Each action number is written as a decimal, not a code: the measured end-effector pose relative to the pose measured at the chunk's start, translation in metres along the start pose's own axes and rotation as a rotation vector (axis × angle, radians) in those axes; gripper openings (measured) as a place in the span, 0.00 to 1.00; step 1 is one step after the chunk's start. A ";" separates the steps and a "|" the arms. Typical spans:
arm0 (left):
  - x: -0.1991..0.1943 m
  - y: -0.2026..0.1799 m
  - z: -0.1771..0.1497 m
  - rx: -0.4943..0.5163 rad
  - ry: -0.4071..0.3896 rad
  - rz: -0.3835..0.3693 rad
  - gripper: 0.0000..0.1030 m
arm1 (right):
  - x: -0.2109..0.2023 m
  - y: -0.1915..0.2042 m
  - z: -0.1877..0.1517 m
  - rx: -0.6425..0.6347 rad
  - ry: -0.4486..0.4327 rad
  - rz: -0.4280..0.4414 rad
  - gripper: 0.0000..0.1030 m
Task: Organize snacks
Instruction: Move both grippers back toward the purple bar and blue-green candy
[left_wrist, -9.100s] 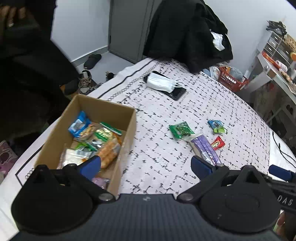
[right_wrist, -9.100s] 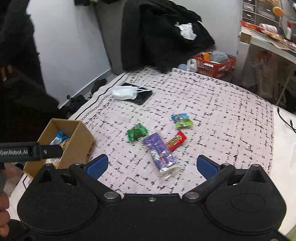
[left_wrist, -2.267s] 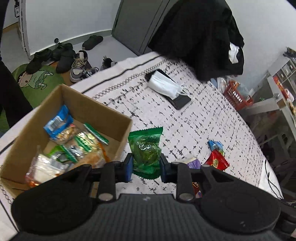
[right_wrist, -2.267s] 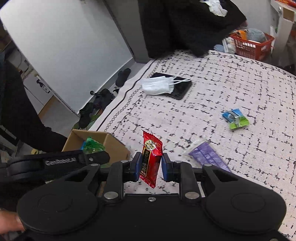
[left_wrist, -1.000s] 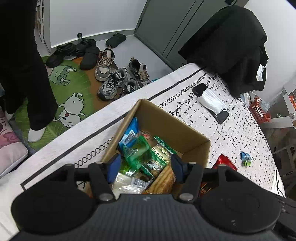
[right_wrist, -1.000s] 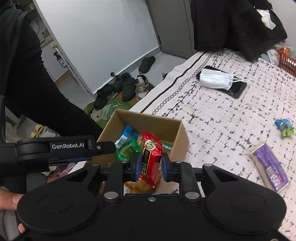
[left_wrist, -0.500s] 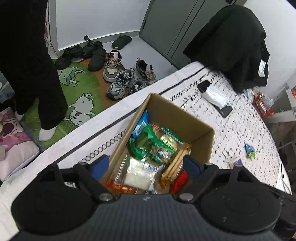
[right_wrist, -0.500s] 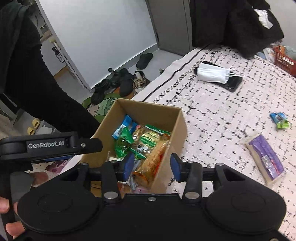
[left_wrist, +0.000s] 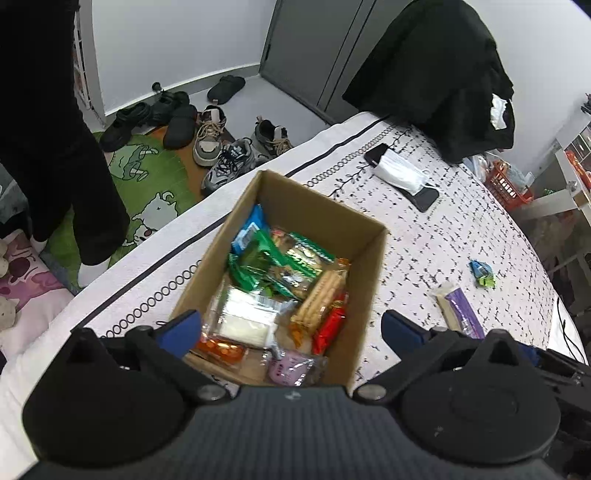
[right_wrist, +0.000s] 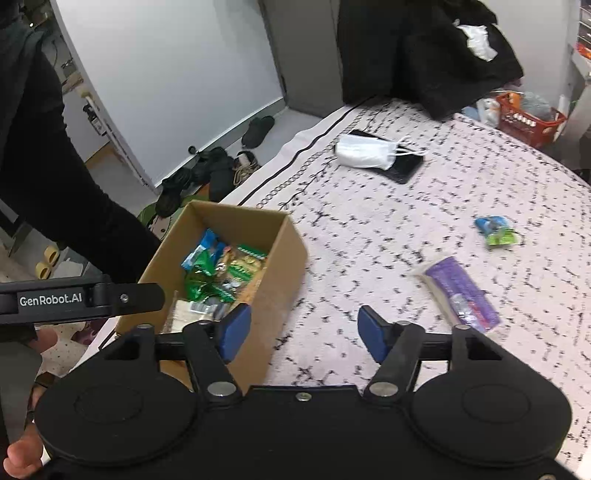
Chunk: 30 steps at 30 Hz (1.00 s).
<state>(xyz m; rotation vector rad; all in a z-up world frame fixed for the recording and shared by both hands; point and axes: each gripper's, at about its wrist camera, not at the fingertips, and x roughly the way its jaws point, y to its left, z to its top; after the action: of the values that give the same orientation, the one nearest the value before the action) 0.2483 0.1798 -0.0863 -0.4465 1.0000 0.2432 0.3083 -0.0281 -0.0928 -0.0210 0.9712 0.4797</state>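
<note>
A cardboard box (left_wrist: 373, 258) (right_wrist: 284, 254) sits on the patterned bedspread, filled with several snack packets. The green packet (left_wrist: 255, 266) and the red packet (left_wrist: 330, 326) lie inside it. My left gripper (left_wrist: 291, 328) is open and empty above the box's near end. My right gripper (right_wrist: 304, 332) is open and empty, over the box's right wall. A purple packet (right_wrist: 460, 291) (left_wrist: 461, 314) and a small blue-green packet (right_wrist: 496, 229) (left_wrist: 482, 273) lie on the bed to the right.
A white face mask (right_wrist: 365, 153) lies on a black phone (right_wrist: 406, 166) at the far side of the bed. Dark clothes (right_wrist: 424, 48) hang behind it. Shoes (left_wrist: 218, 147) and a green rug are on the floor at left. An orange basket (right_wrist: 532, 118) stands at far right.
Both grippers opened and dropped their packets into the box: the green one from the left, the red one from the right. The right gripper has since shifted right, away from the box.
</note>
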 end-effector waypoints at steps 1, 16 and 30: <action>-0.002 -0.003 -0.002 0.001 -0.004 -0.002 1.00 | -0.004 -0.006 0.000 0.004 -0.009 -0.002 0.73; -0.011 -0.070 -0.025 0.023 -0.036 -0.029 1.00 | -0.049 -0.098 -0.002 0.063 -0.117 -0.058 0.94; 0.028 -0.156 -0.046 0.029 -0.033 -0.025 1.00 | -0.041 -0.188 -0.002 0.149 -0.138 -0.044 0.85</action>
<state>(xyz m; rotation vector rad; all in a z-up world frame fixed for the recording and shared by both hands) 0.2896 0.0200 -0.0924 -0.4270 0.9640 0.2130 0.3628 -0.2122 -0.0971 0.1233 0.8666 0.3622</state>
